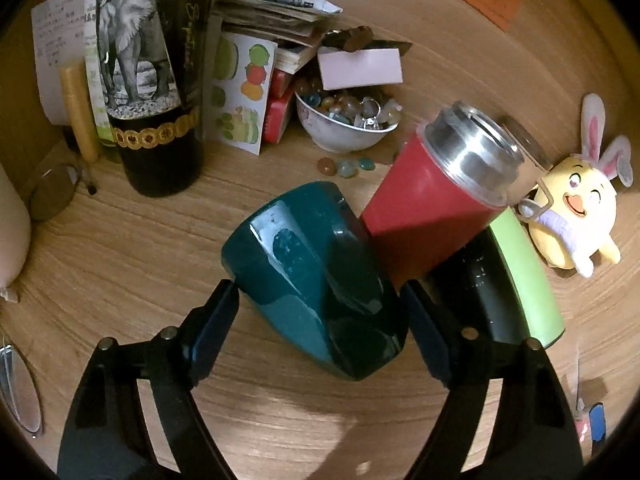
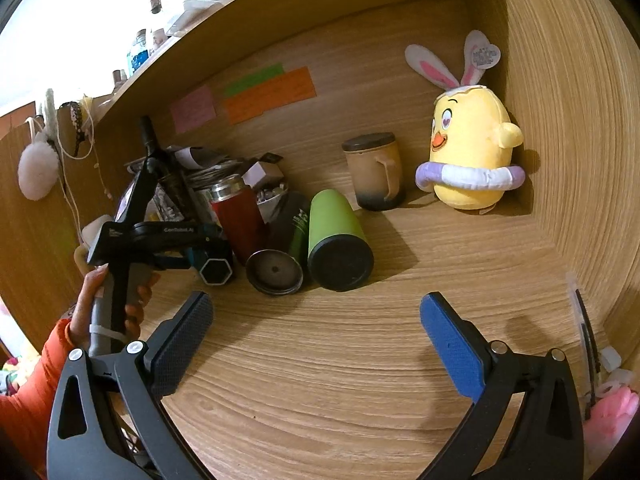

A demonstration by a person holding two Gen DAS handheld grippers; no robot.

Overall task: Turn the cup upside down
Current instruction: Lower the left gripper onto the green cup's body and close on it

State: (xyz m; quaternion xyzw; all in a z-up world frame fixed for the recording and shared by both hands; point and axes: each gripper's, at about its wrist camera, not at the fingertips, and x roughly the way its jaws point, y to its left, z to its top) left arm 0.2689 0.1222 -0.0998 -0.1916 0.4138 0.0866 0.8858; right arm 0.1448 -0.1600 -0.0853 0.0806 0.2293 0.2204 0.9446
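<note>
A wooden desk (image 2: 360, 360) in an alcove is carrying clutter: a wine bottle (image 1: 156, 80), a bowl of beads (image 1: 344, 124), a plush chick (image 2: 472, 148). My left gripper (image 1: 320, 304) is closing its jaws on a teal faceted cup (image 1: 316, 276), which is tilting off the desk beside a red thermos (image 1: 436, 196) and a toppled green flask (image 2: 336, 240). My right gripper (image 2: 316, 328) is hanging wide apart, gripping nothing.
</note>
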